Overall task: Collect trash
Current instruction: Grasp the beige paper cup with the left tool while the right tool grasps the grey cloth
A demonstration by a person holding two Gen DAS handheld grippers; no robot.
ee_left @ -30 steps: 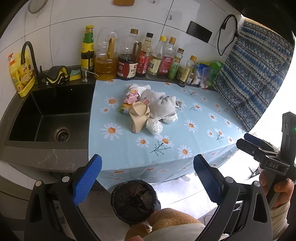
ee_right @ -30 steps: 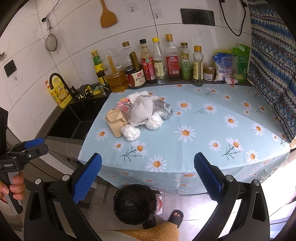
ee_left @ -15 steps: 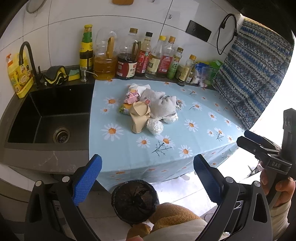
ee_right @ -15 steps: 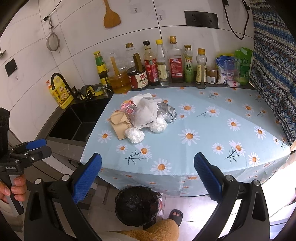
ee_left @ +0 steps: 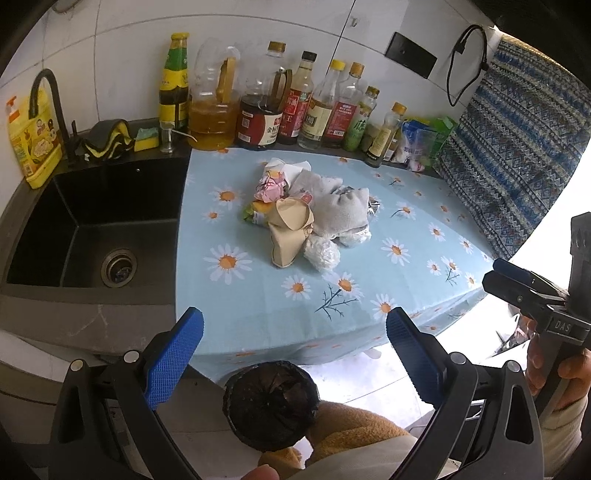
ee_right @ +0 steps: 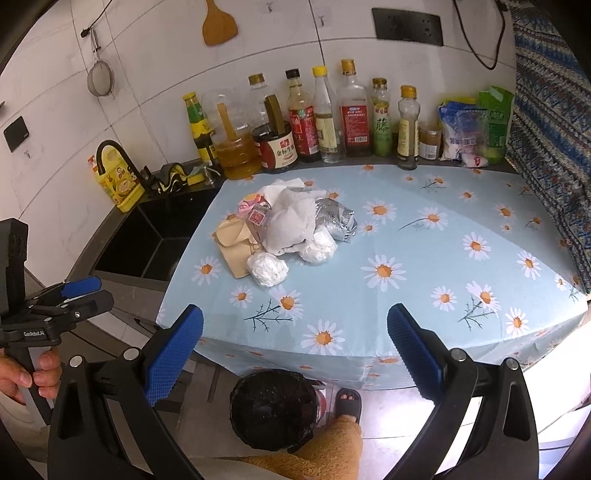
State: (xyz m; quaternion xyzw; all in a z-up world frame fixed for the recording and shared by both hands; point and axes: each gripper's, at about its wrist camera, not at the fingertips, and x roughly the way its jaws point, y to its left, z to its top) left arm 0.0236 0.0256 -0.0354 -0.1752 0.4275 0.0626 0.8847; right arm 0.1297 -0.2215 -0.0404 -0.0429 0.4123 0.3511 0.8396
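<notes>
Both claws, left (ee_left: 294, 350) and right (ee_right: 294, 350), spread empty, level before the trash pile (ee_left: 306, 218).

Wall: white tiles (ee_right: 155, 66), black socket plate (ee_right: 406, 22) at 1 o'clock
Table: daisy-print cloth (ee_right: 406, 236)
Sink: black basin (ee_left: 96, 229) at 9 o'clock

Left gripper (ee_left: 294, 354) wide open, right gripper (ee_right: 294, 354) wide open, both hand-held

Both views — trash pile (ee_left: 306, 221) slightly nearer.
</notes>
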